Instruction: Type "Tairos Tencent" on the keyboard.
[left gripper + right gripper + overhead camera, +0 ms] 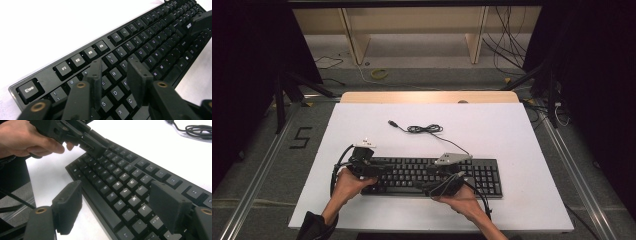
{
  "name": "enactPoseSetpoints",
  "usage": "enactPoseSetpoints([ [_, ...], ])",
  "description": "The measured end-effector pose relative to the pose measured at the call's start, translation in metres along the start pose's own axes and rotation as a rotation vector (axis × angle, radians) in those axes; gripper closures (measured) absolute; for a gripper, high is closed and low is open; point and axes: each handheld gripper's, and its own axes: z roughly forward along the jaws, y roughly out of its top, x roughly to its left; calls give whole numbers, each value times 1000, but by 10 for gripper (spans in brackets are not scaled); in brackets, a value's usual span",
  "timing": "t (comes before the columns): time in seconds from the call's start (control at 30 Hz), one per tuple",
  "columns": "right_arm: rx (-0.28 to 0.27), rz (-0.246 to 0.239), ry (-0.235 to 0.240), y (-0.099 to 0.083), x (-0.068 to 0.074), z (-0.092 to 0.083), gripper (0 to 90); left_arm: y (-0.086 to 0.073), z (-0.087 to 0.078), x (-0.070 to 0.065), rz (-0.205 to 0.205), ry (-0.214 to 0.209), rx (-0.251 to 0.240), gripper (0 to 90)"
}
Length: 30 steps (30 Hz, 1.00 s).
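Observation:
A black keyboard (432, 176) lies on the white table top (512, 125), near the front edge. My left gripper (378, 169) hovers over its left end; in the left gripper view its jaws (115, 65) stand apart above the letter keys (140, 42) with nothing between them. My right gripper (433, 174) is over the keyboard's middle, and its jaws (116, 192) are wide open, one past the front edge and one above the keys (120, 175). The left gripper (92, 143) and the hand holding it show at the top left of the right gripper view.
The keyboard's cable (424, 129) lies coiled behind it and ends in a loose USB plug (393, 122). Behind the table stand a wooden frame (357, 40) and floor cables (507, 45). Dark stands flank both sides.

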Motion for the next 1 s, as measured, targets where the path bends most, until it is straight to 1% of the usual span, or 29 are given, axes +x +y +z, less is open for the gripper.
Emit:
enactPoseSetpoints([
  [0.17,3,-2,1,0,1,1,279,-1,-1,0,-13,1,-11,559],
  [0.3,5,-3,5,1,2,2,291,-2,-4,-2,-9,-12,-41,497],
  [0.33,8,-6,5,1,3,3,293,-2,-5,-3,-17,-13,-47,483],
  [0.4,12,-11,6,1,4,5,299,-2,-6,-4,-17,-16,-62,447],
  [0.5,15,-15,12,2,5,6,330,-3,-8,-5,-20,-21,-82,409],
  [0.6,17,-21,10,2,5,8,395,-5,-11,-5,-25,-34,-112,380],
  [0.7,15,-22,12,2,5,10,466,-7,-13,-6,-28,-34,-131,368],
  [0.8,31,-27,9,2,7,12,539,-9,-15,-7,-32,-42,-151,357],
  [1.0,50,-37,4,2,8,20,668,-15,-17,-11,-23,-58,-168,340],
])
